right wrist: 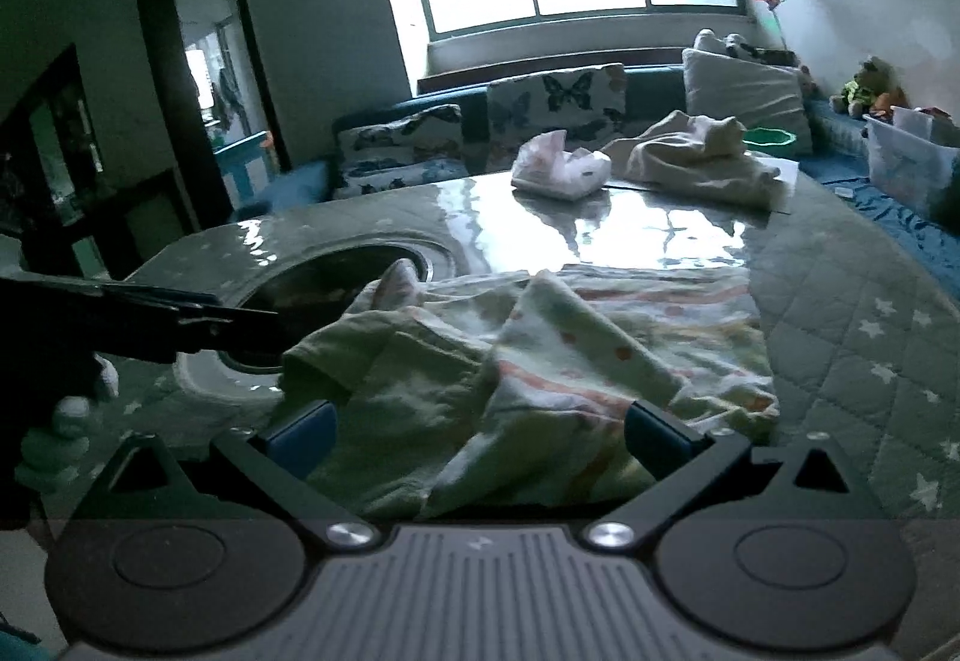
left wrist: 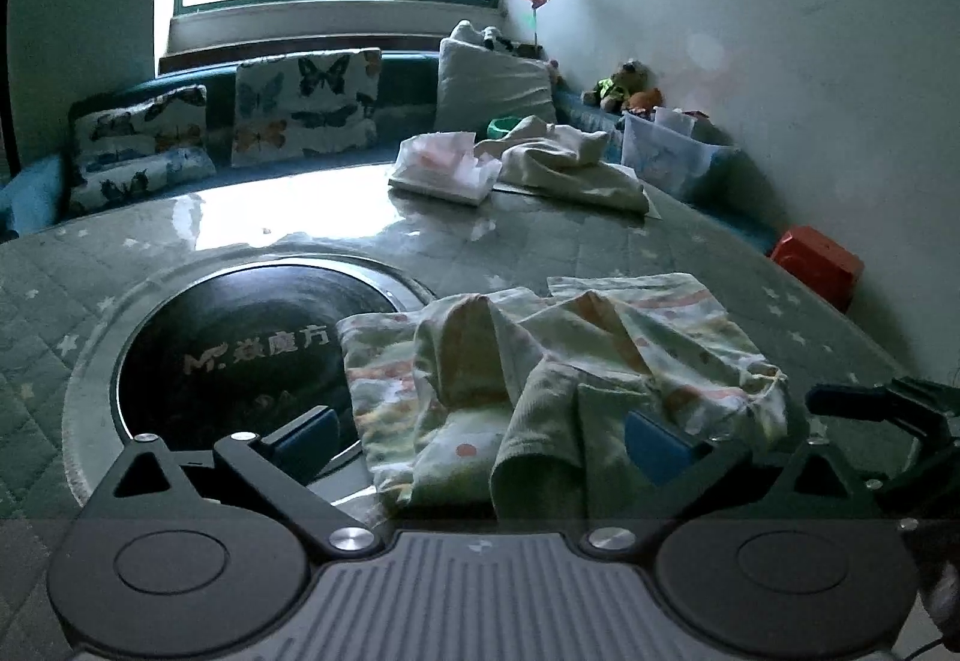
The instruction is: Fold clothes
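Note:
A crumpled pale green garment (left wrist: 540,379) with orange dots and stripes lies on the table's near side, partly over the round black inset (left wrist: 240,355). It also shows in the right wrist view (right wrist: 540,373). My left gripper (left wrist: 486,442) is open, its blue pads on either side of the garment's near edge. My right gripper (right wrist: 480,439) is open too, jaws wide around the garment's near folds. The right gripper shows at the right edge of the left wrist view (left wrist: 888,403); the left gripper shows as a dark shape in the right wrist view (right wrist: 150,325).
A cream garment (left wrist: 570,163) and a tissue pack (left wrist: 444,166) lie at the table's far side. The quilted star-pattern tablecloth (left wrist: 720,253) covers the table. A bench with butterfly cushions (left wrist: 306,103), a clear plastic bin (left wrist: 666,145) and a red box (left wrist: 816,265) surround it.

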Tool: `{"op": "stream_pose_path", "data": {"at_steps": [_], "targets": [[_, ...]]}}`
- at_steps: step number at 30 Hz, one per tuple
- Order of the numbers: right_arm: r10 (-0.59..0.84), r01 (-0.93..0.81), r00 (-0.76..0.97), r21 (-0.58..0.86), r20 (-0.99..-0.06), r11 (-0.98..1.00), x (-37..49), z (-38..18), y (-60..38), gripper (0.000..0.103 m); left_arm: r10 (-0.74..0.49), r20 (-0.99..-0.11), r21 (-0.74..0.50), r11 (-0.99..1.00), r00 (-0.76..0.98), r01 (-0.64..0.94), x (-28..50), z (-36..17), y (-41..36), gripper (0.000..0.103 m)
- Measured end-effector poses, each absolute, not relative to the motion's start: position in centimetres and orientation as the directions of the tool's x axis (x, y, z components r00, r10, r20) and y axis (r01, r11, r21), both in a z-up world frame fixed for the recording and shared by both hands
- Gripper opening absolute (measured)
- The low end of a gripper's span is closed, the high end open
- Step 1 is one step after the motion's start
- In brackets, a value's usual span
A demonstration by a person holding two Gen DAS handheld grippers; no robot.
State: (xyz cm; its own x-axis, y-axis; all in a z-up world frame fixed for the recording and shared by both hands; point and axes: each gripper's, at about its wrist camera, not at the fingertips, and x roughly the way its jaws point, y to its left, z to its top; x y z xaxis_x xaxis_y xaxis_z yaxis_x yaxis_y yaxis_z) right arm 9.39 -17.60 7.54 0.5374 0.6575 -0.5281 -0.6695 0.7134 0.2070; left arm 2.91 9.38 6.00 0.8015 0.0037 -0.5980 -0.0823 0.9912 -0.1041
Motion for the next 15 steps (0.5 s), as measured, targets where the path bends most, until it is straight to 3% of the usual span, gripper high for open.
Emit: {"op": "stream_pose_path", "data": {"at_steps": [15], "targets": [[0.668,-0.685,0.54,0.193,-0.513,0.702,5.2,7.7,-17.5,0.103,-0.002,-0.643,-0.104,0.991,0.766,-0.084,0.1,5.3,7.4,0.103]]}}
